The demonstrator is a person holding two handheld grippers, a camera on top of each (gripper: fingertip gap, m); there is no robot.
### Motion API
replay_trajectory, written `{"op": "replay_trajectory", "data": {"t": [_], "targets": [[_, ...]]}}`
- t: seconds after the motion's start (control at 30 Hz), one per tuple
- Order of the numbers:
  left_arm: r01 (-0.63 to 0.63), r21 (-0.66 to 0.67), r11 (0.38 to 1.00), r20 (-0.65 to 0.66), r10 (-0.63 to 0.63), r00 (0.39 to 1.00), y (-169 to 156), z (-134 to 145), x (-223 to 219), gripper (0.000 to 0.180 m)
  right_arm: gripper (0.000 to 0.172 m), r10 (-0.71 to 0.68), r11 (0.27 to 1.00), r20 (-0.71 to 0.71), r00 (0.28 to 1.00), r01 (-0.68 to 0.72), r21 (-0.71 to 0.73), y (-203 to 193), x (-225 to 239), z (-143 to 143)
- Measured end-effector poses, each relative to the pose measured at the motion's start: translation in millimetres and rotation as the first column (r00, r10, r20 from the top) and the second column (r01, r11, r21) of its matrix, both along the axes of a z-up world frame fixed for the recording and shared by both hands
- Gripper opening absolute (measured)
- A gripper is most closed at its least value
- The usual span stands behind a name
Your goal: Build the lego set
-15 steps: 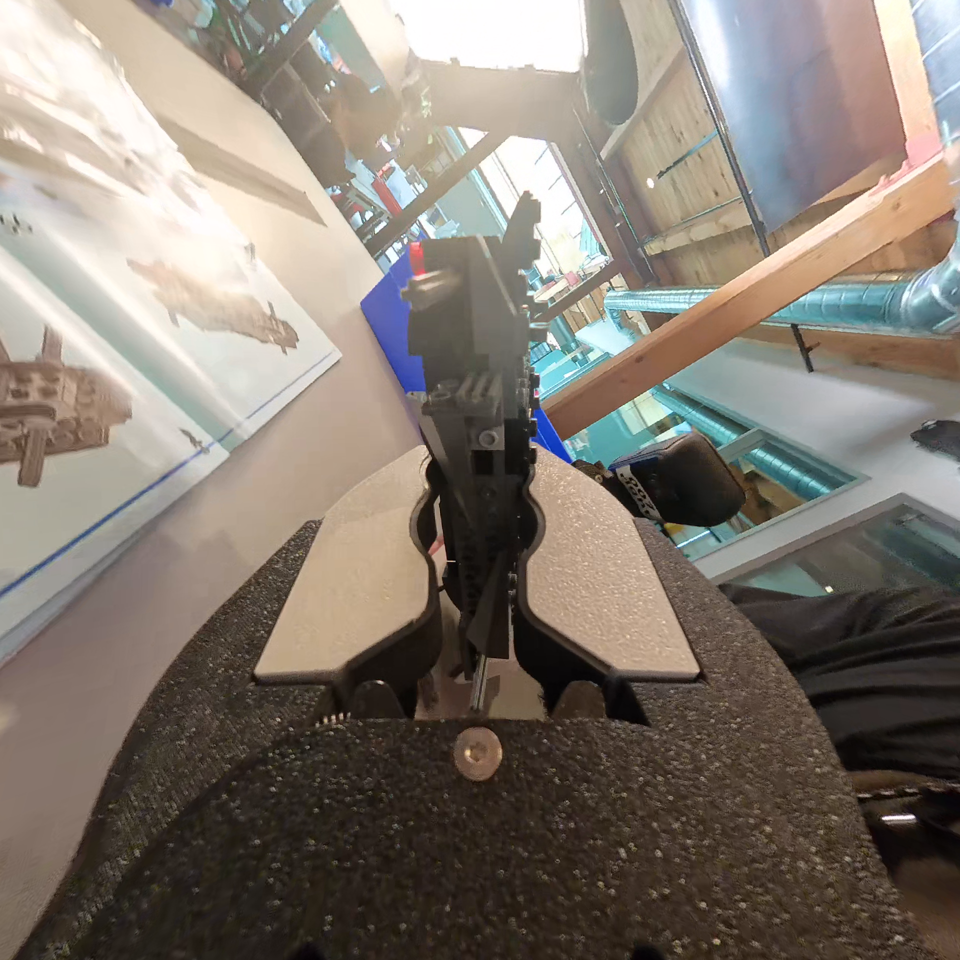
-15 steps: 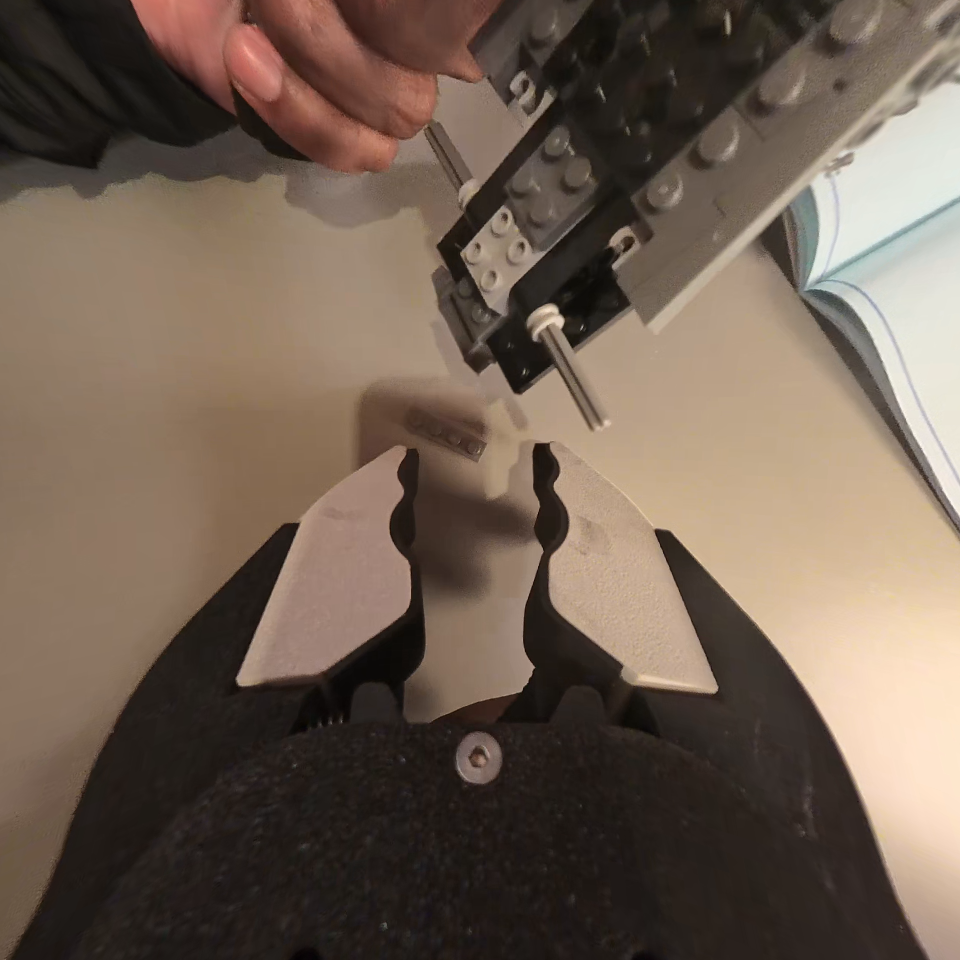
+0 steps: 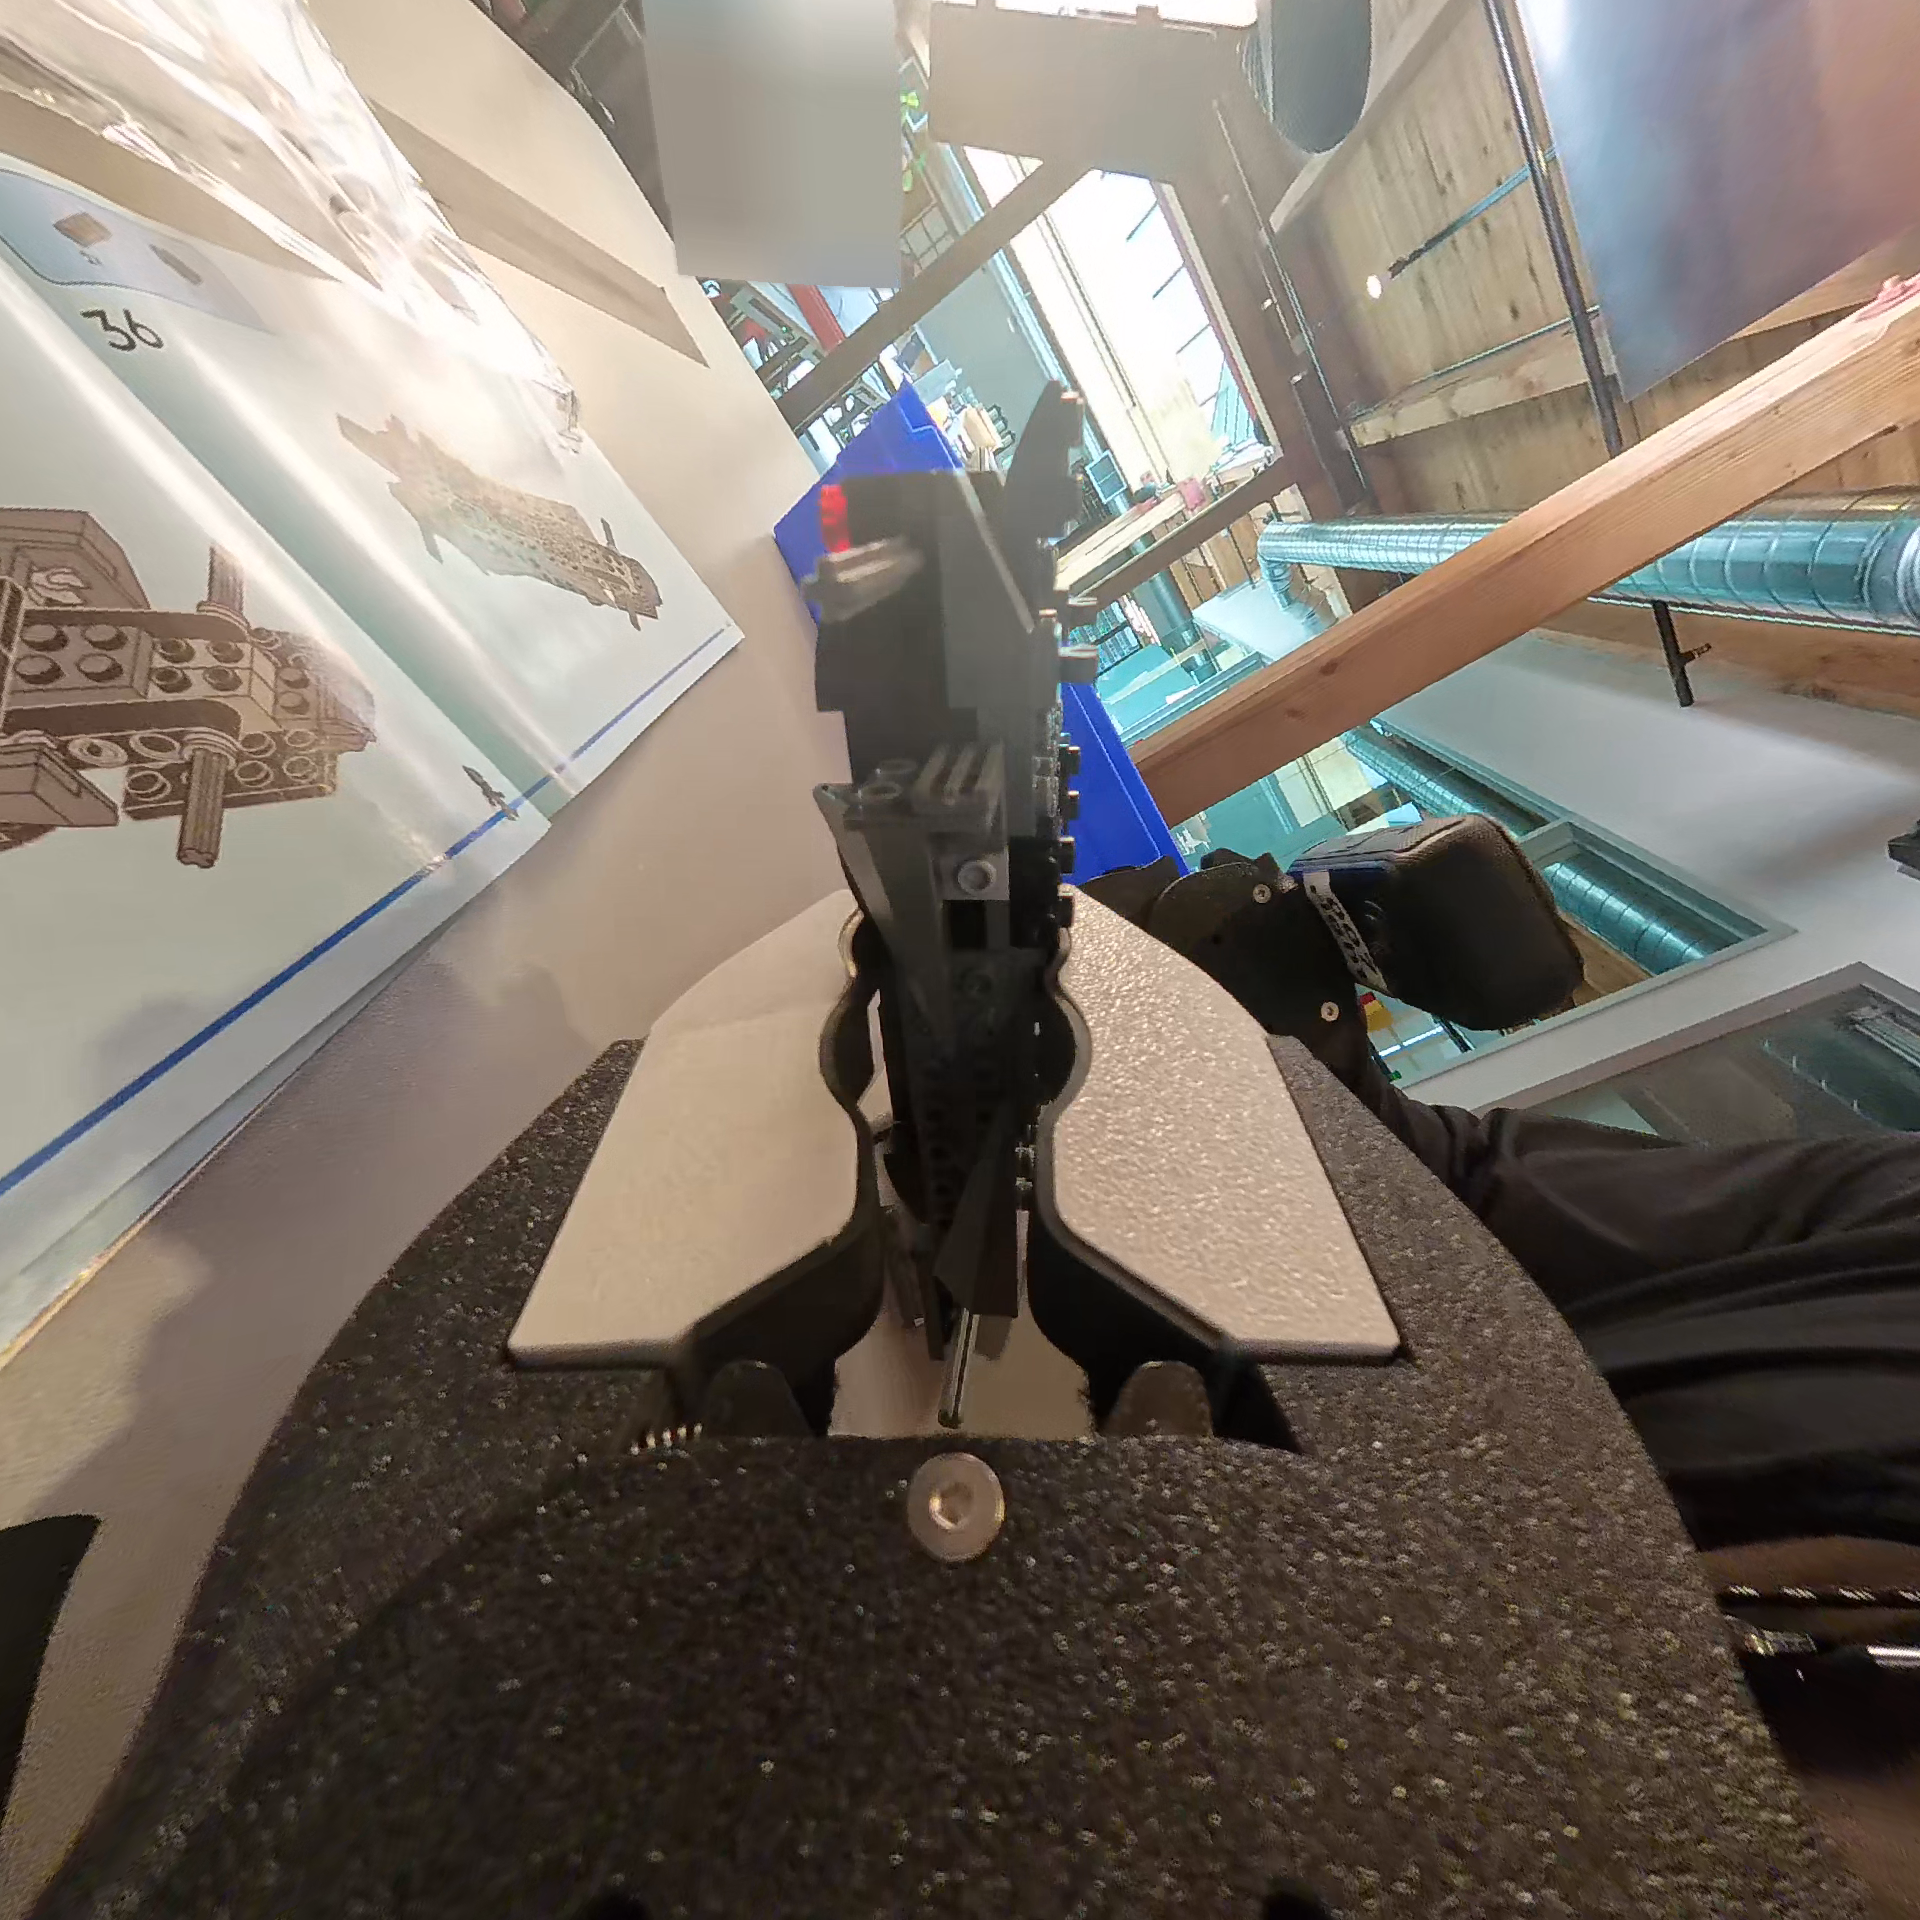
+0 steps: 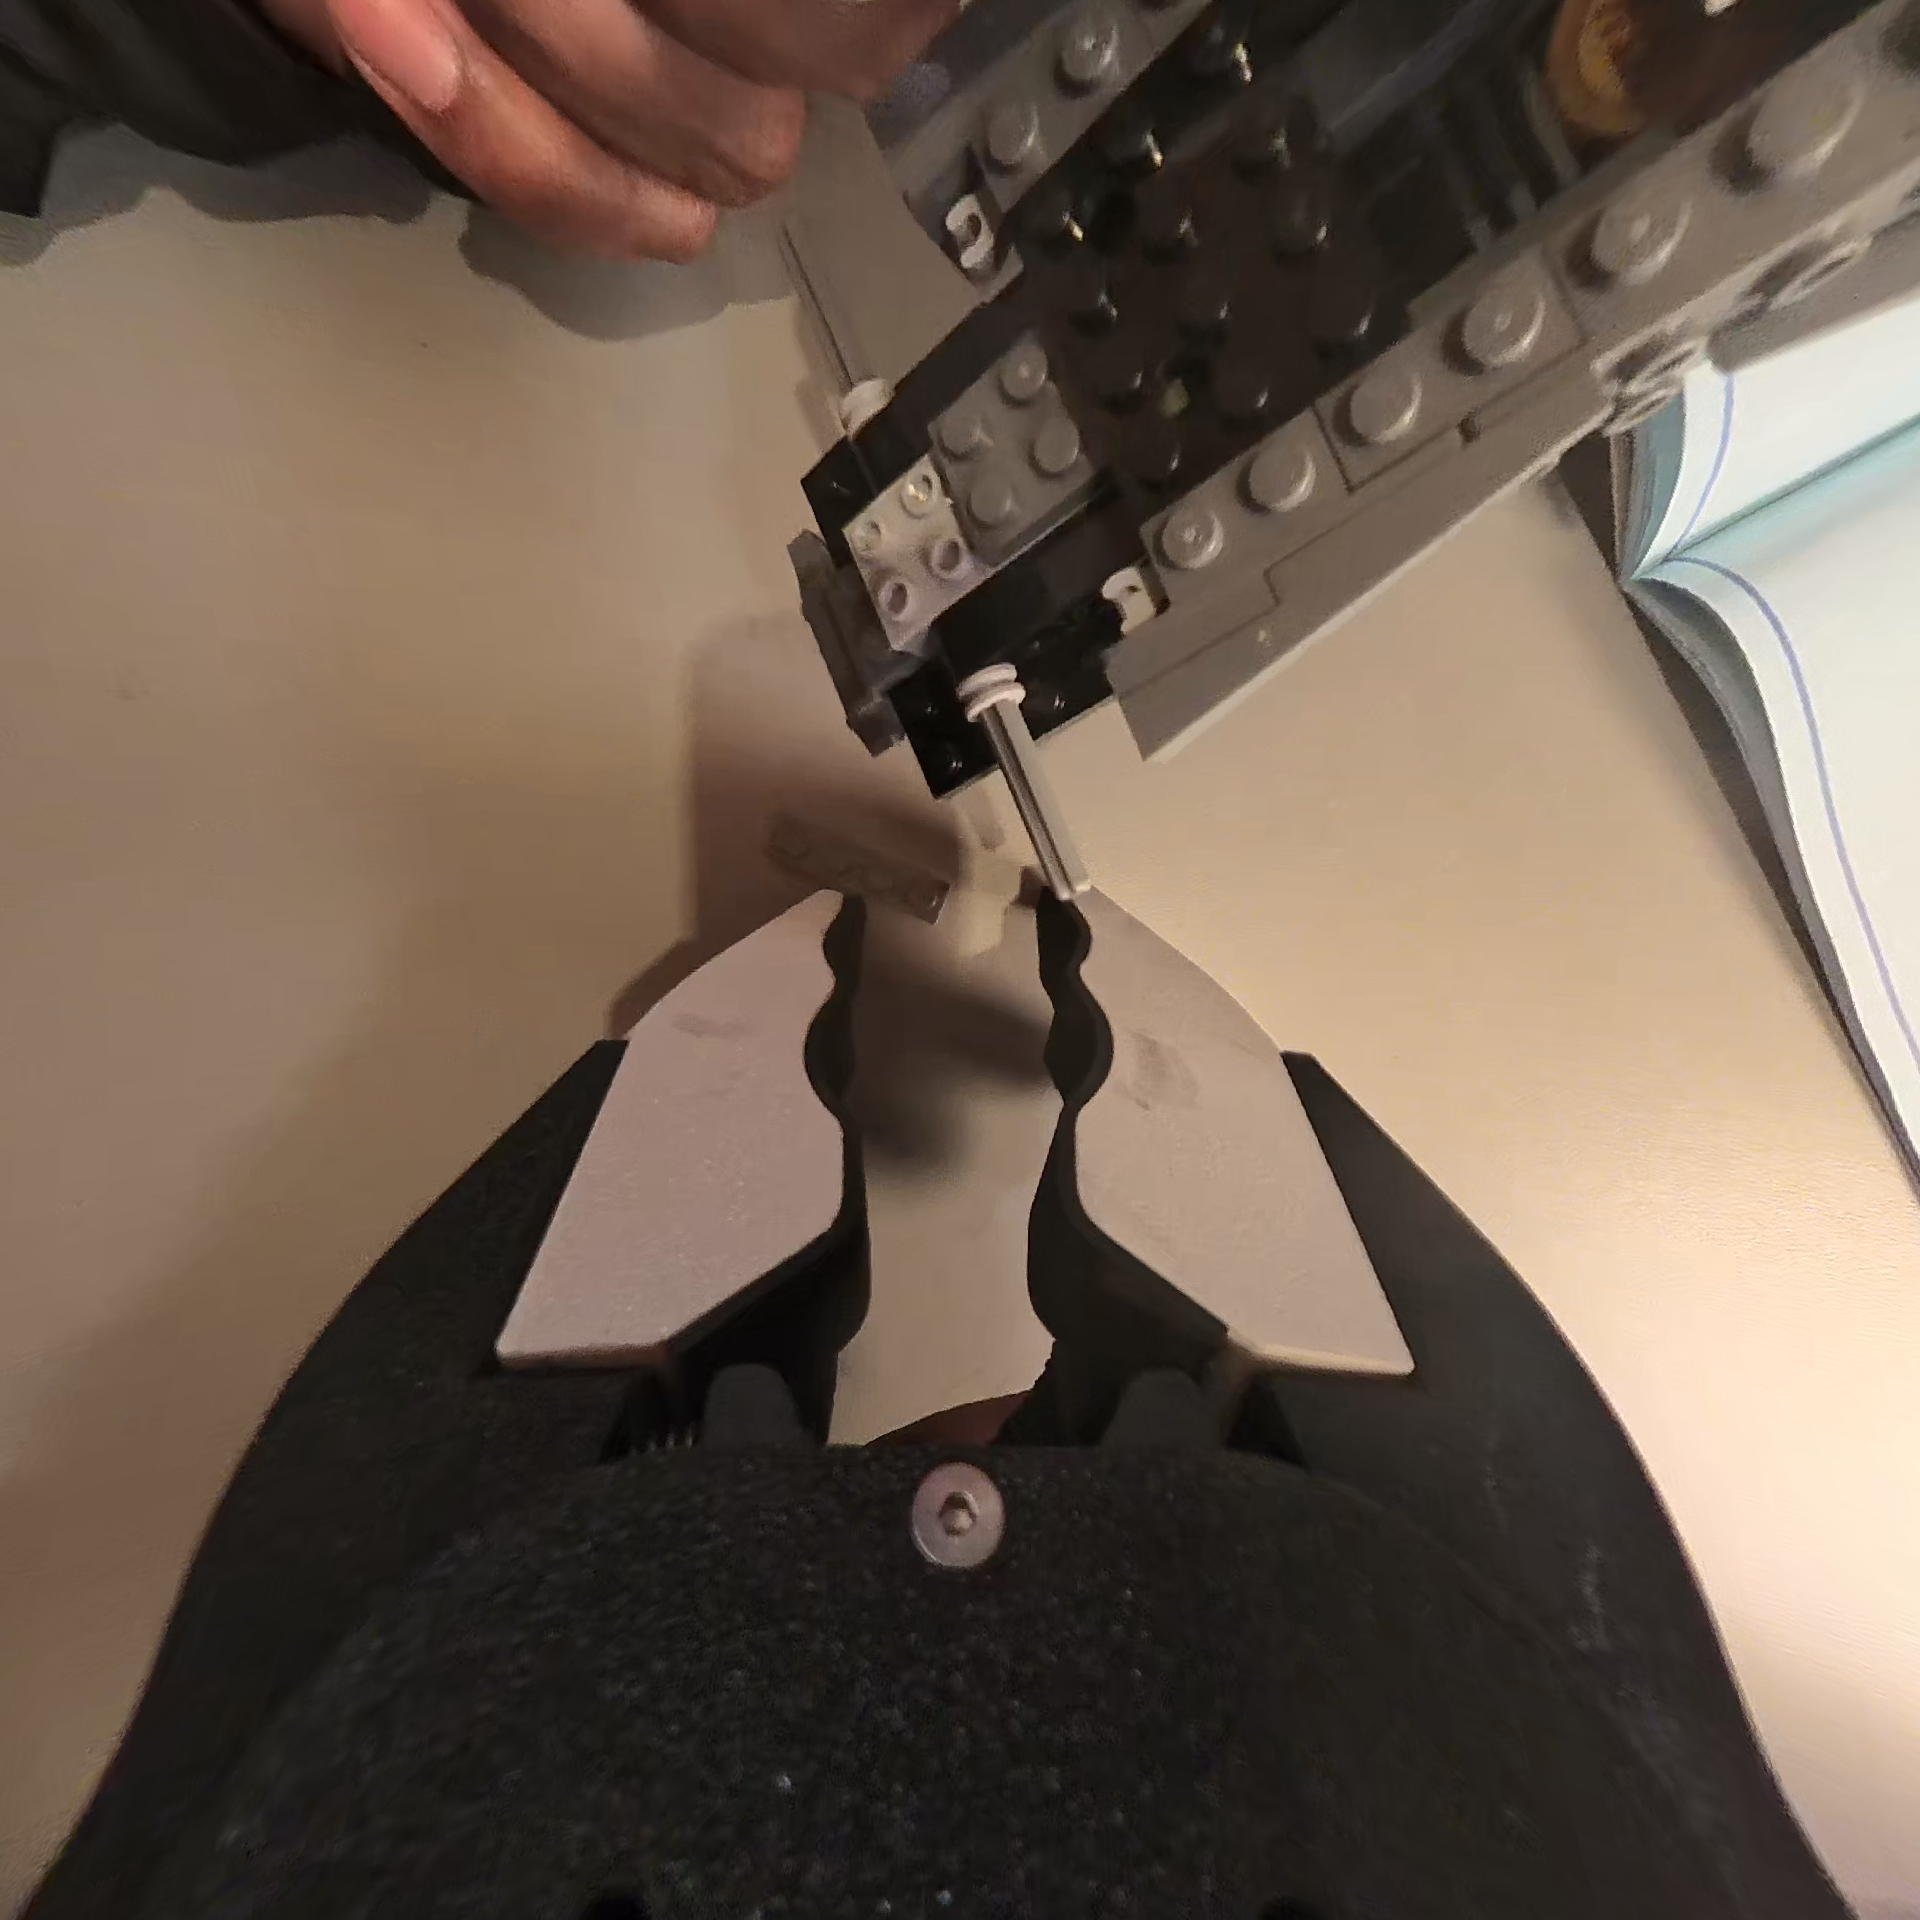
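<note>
Left tongs (image 3: 951, 997) clamp a dark grey brick model (image 3: 935, 644) aloft, baring its axle (image 4: 1034, 795); right tongs (image 4: 951, 909), part-open and empty, hover over a small plate (image 4: 862, 868) on the tabletop (image 4: 312, 675).

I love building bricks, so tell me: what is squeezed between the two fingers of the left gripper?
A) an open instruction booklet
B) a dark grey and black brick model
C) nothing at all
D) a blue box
B: in the left wrist view the left gripper has both pads closed against the sides of the dark grey and black brick model, which sticks out past the fingertips.
</note>
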State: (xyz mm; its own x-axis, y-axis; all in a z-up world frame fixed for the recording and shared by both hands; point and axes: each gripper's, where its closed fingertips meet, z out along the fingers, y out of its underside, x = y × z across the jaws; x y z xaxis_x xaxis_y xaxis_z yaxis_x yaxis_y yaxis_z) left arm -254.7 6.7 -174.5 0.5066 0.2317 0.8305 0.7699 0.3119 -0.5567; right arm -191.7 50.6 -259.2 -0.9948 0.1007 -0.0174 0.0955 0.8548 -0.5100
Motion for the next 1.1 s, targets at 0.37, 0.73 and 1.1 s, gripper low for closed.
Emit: {"op": "replay_trajectory", "data": {"t": [0.37, 0.73, 1.1], "targets": [[-0.005, 0.024, 1.0, -0.001, 0.005, 1.0, -3.2, 3.6, 3.2, 0.029, 0.011, -0.047, 0.999, 0.017, 0.999, 0.047, 0.019, 4.1, 8.9, 4.5], [-0.012, 0.024, 1.0, 0.014, 0.012, 1.0, -9.1, 4.2, 5.1, 0.028, 0.035, 0.265, 0.963, 0.021, 0.964, -0.266, 0.038, -6.7, 13.6, 10.7], [-0.037, -0.002, 0.999, 0.019, 0.037, 0.999, -16.8, 0.4, 1.6, 0.029, 0.02, 0.236, 0.965, 0.027, 0.971, -0.238, 0.11, -8.6, 11.0, -0.8]]}}
